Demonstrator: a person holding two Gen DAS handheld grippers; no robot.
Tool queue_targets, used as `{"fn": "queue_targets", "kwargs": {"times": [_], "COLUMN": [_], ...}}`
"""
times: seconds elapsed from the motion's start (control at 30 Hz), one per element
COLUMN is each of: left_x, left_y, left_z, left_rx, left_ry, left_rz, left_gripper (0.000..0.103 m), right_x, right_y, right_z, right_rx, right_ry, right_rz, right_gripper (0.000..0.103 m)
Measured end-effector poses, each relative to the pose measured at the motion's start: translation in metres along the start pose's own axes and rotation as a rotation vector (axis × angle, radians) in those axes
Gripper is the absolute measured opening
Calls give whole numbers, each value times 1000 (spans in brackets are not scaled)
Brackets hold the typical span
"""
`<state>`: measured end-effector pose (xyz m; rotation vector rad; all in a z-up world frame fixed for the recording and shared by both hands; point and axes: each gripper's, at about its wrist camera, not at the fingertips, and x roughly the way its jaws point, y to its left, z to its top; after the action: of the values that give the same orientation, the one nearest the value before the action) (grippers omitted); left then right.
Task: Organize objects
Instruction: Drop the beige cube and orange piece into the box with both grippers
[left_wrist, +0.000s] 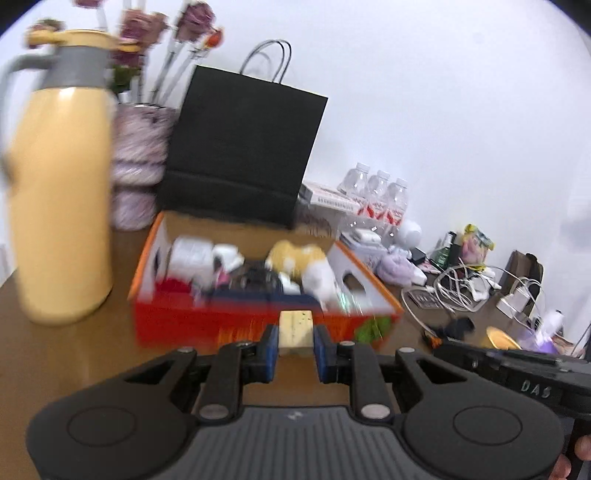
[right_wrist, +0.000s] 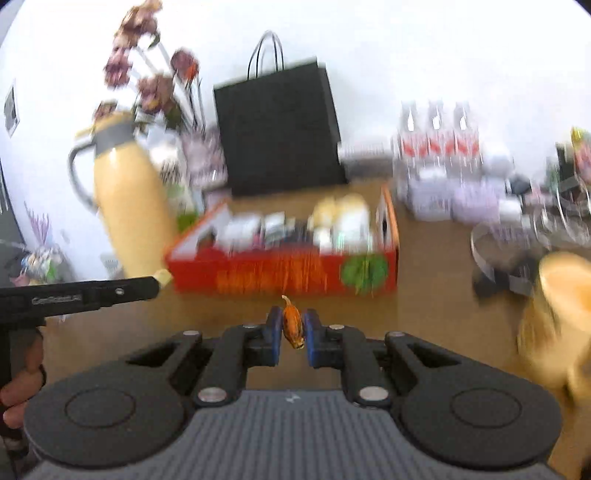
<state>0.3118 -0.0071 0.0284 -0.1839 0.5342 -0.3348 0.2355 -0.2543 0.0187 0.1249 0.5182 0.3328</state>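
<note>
The left hand-held gripper (left_wrist: 295, 341) is holding a pale yellow block (left_wrist: 295, 328) between its blue pads, jaws narrow on it, just in front of the orange box (left_wrist: 266, 328) on the table (left_wrist: 74, 350). The right hand-held gripper (right_wrist: 293, 328) is pinching a small orange toy (right_wrist: 293, 325), with only a thin part of it sitting between the pads.

The box is already crowding with things: a plush toy (left_wrist: 303, 262), white items and dark ones.

Both pictures are blurring, which suggests quick movement. The small orange toy is looking like the weaker grip; a jolt could be twisting it out and dropping it on the table short of the box. The tall yellow jug (left_wrist: 62, 199) is standing close beside the box, so a wide swing of the left arm could be knocking it. Releasing onto the heaped contents could also be letting either piece roll off over the rim.
</note>
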Motion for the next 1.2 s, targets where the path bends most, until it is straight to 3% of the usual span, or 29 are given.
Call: {"fn": "queue_targets", "kwargs": {"times": [0.13, 0.23, 0.3, 0.43, 0.47, 0.5, 0.57, 0.7, 0.83, 0.9, 1.03, 1.1, 1.2], "left_x": [88, 150, 176, 193, 190, 183, 170, 124, 52, 13, -45, -74, -106], "left_y": [9, 28, 39, 47, 50, 52, 54, 53, 31, 16, -11, -22, -34], "left_z": [45, 60, 62, 66, 67, 68, 73, 78, 56, 33, -14, -42, -82], "left_rx": [26, -38, -78, -74, -73, -65, -57, -58, -3, 29, 44, 60, 49], "left_ry": [56, 161, 192, 207, 200, 186, 156, 89, 14, -14, 13, 25, 47], "left_rz": [71, 64, 56, 68, 63, 55, 78, 120, 64, 28, -2, 10, 90], "left_gripper": [19, 19, 19, 31, 35, 37, 39, 40, 56, 60, 62, 63, 65], "right_x": [80, 152, 199, 270, 277, 278, 271, 237, 174, 127, 47, 13, -30], "right_y": [-21, -37, -43, -45, -45, -45, -44, -43, -27, -14, 11, 14, 16], "right_z": [65, 98, 108, 107, 106, 106, 108, 117, 113, 96, 41, 13, -23], "right_rx": [122, 216, 255, 253, 258, 260, 244, 211, 109, 80, 83, 114, 118], "right_ry": [2, 89, 163, 288, 297, 287, 247, 185, 99, 61, 28, 38, 27], "right_rz": [58, 101, 89, 3, 22, 35, 24, -13, -76, -76, -18, 13, 18], "right_gripper": [14, 14, 14, 18, 21, 31, 46, 47, 63, 77, 84, 85, 91]}}
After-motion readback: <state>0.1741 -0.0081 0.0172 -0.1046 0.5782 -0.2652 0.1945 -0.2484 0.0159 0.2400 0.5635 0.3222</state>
